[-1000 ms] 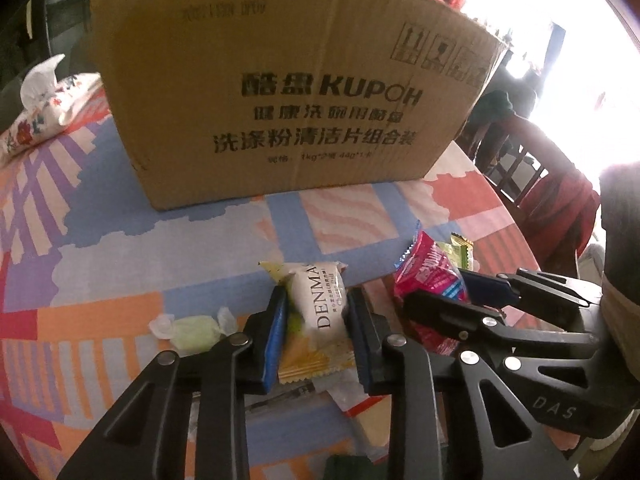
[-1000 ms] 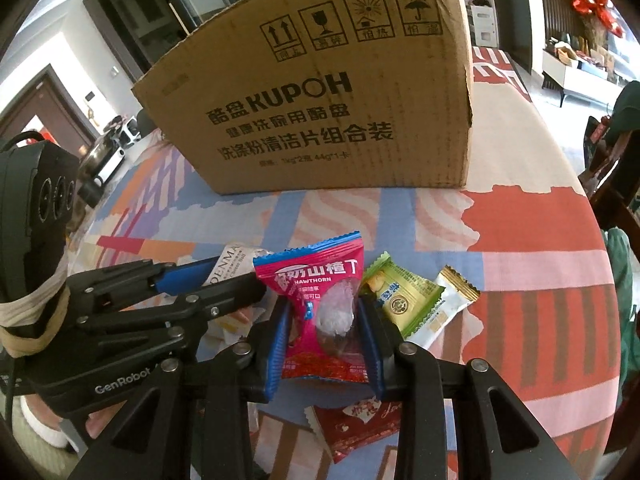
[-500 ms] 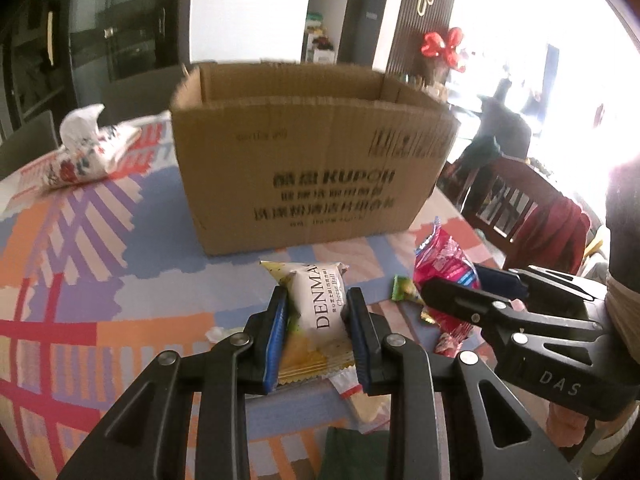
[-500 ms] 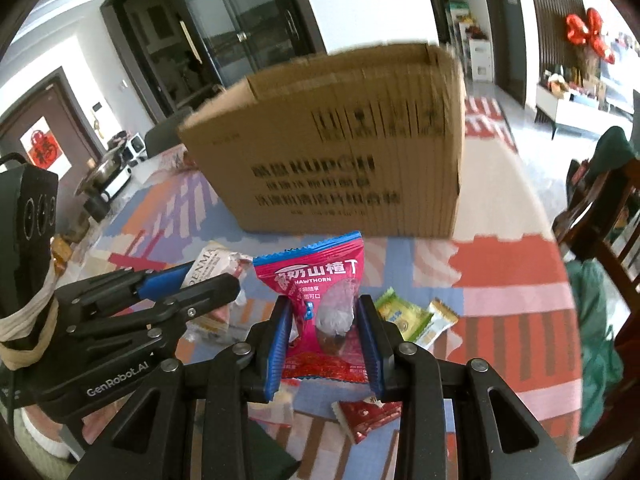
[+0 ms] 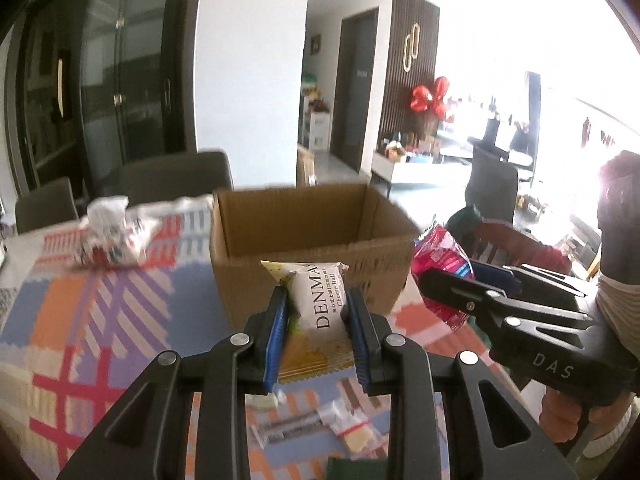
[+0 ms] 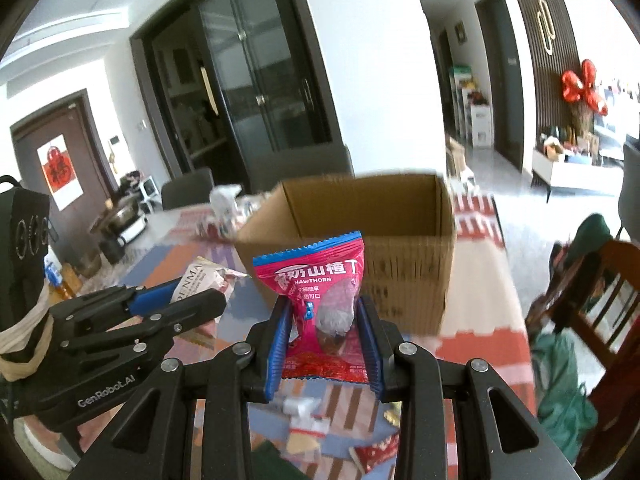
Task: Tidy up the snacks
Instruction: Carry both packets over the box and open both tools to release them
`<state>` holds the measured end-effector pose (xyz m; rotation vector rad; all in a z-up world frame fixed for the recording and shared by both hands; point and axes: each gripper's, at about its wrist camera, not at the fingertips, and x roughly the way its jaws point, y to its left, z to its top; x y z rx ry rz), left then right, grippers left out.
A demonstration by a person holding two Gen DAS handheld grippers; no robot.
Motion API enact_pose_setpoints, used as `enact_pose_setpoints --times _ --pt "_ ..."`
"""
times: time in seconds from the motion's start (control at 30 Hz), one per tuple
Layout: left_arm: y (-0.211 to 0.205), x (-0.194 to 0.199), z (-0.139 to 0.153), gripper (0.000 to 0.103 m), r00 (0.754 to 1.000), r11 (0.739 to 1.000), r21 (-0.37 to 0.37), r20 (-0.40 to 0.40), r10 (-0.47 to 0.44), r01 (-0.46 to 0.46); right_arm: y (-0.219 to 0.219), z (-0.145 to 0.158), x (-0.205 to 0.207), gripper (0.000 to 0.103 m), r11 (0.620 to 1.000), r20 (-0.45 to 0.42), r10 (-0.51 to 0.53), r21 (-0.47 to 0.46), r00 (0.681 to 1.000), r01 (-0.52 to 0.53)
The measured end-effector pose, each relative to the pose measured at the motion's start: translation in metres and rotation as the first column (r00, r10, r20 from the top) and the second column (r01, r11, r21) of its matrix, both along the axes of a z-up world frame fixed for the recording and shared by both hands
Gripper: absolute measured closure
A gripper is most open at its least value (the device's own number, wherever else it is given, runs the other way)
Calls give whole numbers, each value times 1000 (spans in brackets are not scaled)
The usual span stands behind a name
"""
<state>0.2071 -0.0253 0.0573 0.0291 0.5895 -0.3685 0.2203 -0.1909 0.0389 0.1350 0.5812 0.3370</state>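
My left gripper (image 5: 318,320) is shut on a white and yellow DENMA cheese ball packet (image 5: 320,304), held in the air in front of the open cardboard box (image 5: 312,216). My right gripper (image 6: 324,324) is shut on a pink hawthorn snack packet (image 6: 320,284), also lifted, just short of the same box (image 6: 400,264). In the left wrist view the right gripper (image 5: 452,284) sits to the right with the pink packet (image 5: 440,256). In the right wrist view the left gripper (image 6: 188,304) is at the left with its white packet (image 6: 200,276).
Several loose snack packets (image 5: 320,428) lie on the patterned tablecloth (image 5: 80,320) below the grippers. A white floral bag (image 5: 116,232) sits left of the box. Wooden chairs (image 6: 592,292) stand at the table's right side, grey chairs (image 5: 172,176) behind it.
Both grippers have risen with their packets, and the view now looks over the box's rim into its open top. The table snacks have dropped lower in view.
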Motion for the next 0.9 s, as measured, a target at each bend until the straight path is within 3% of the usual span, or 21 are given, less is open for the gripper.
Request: enact_pose_setpoints --times 0.4,0.67,0.9 --pt "4 39 45 74 995 1000 27 101 13 -16 9 54 35 69 998 75 30 -53 997 -26" --pt "2 76 47 74 997 1000 30 71 9 -11 10 64 73 69 996 52 44 -79 998 -40" --pt "1 117 32 74 1000 999 24 -12 23 -23 10 52 114 69 994 -10 35 -104 999 -36"
